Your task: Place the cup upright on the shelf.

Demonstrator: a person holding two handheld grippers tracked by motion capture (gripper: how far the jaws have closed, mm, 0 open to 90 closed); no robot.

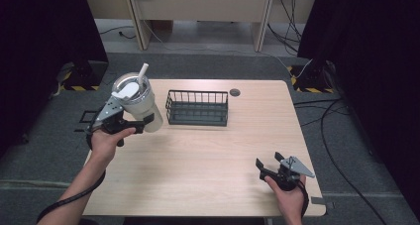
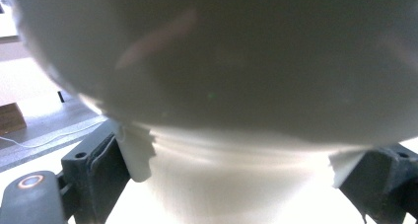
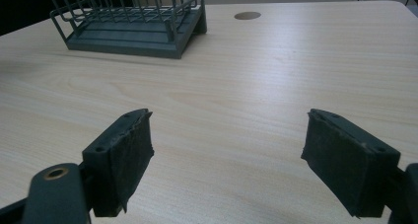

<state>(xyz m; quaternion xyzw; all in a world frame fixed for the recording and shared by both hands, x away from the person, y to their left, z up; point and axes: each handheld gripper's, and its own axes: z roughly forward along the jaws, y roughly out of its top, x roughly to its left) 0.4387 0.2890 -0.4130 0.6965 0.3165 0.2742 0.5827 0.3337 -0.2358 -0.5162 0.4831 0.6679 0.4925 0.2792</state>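
Right gripper (image 1: 267, 164), jaws wide apart and empty, lower right.
Left gripper (image 1: 132, 124) clamps white tumbler (image 1: 140, 102), upper left, beside wire basket (image 1: 197, 107).

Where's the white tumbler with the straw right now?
In the high view the white insulated tumbler with a straw is at the left of the table, tilted and clamped in the left gripper, just left of the dark wire basket.

One white tumbler (image 1: 141, 103) with one straw (image 1: 142, 72) — just the single cup. One dark wire basket (image 1: 197, 107). One wooden table (image 1: 208, 170), with one round grommet hole (image 1: 235, 92). Two grippers — a left gripper (image 1: 130, 125) and a right gripper (image 1: 270, 161).
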